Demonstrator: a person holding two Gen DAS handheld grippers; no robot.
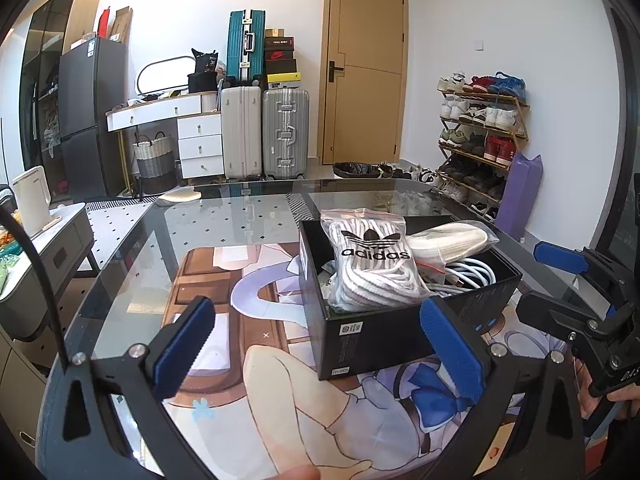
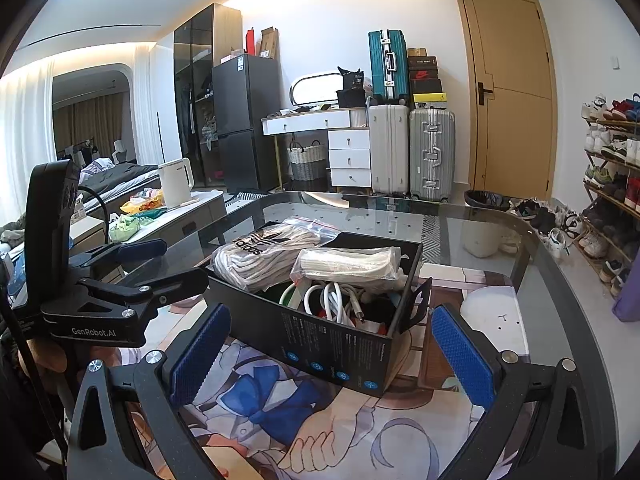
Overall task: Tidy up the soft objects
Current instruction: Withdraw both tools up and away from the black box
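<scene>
A black open box (image 1: 372, 332) (image 2: 320, 344) stands on an anime-print mat (image 1: 248, 380) (image 2: 280, 420) on a glass table. Inside lie a clear bag of white adidas laces (image 1: 372, 264) (image 2: 260, 256), a second bag of cream laces (image 1: 448, 240) (image 2: 348, 264) and white cables (image 1: 472, 274) (image 2: 336, 300). My left gripper (image 1: 320, 344) is open and empty just in front of the box; it also shows in the right wrist view (image 2: 160, 264). My right gripper (image 2: 332, 348) is open and empty, near the box front; it shows in the left wrist view (image 1: 548, 276) right of the box.
The glass table's far edge (image 1: 320, 186) (image 2: 400, 204) curves ahead. A side table with a white kettle (image 1: 32, 200) (image 2: 176, 182) stands left. Suitcases (image 1: 264, 136), a drawer unit, a door and a shoe rack (image 1: 480, 136) line the far walls.
</scene>
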